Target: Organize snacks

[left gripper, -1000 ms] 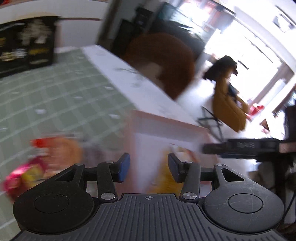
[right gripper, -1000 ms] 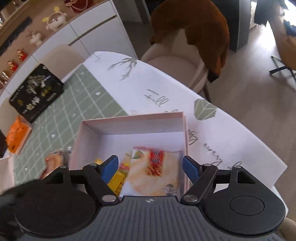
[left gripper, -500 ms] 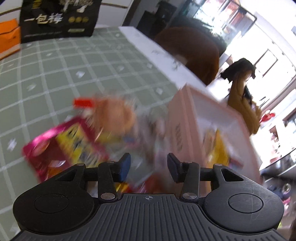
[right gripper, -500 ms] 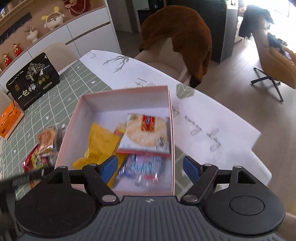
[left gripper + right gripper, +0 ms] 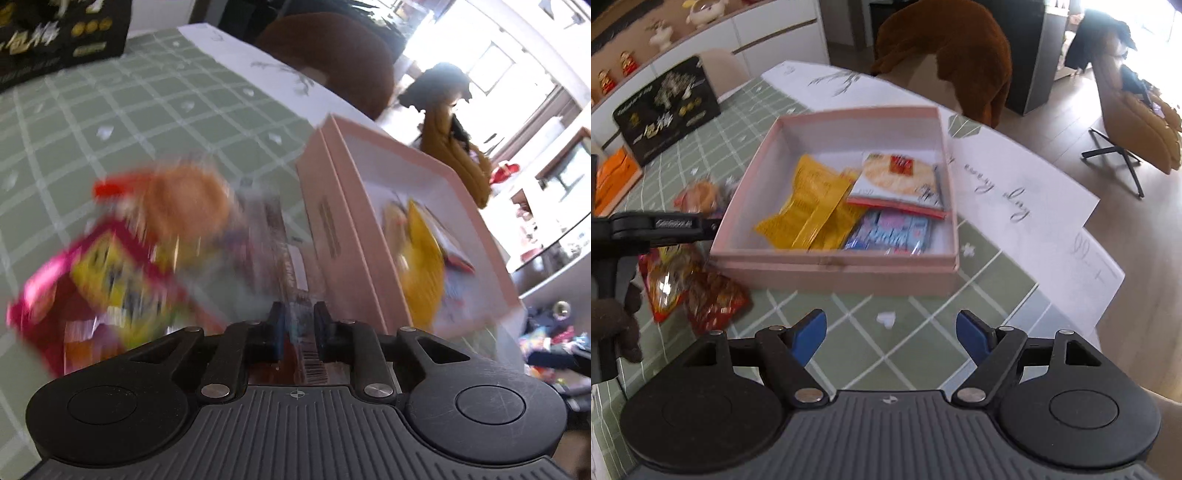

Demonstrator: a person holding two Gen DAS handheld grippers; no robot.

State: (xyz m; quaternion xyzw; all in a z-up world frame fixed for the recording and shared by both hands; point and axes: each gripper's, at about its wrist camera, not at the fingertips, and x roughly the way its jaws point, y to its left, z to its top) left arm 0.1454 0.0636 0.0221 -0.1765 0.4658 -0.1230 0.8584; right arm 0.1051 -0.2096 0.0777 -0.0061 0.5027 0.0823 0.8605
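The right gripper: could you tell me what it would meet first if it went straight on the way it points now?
Probably the near wall of the pink box. The right gripper hangs open over bare green checked tablecloth, and the box wall stands directly ahead. Depth is unclear; if it angles downward, the cloth comes first.

The pink box (image 5: 834,264) looks like matt cardboard with a smooth white lining, and the snack packets inside it, a yellow one (image 5: 809,206) and a blue one (image 5: 890,232), are glossy crinkled plastic film. Left of the box, a red wrapper (image 5: 713,299) shines like foil. The green checked tablecloth (image 5: 879,332) is smooth with a dull sheen. The right gripper (image 5: 891,334) has a ribbed matt black plastic body, blue rubbery pads (image 5: 809,334) and bright metal pivot pins (image 5: 809,396)
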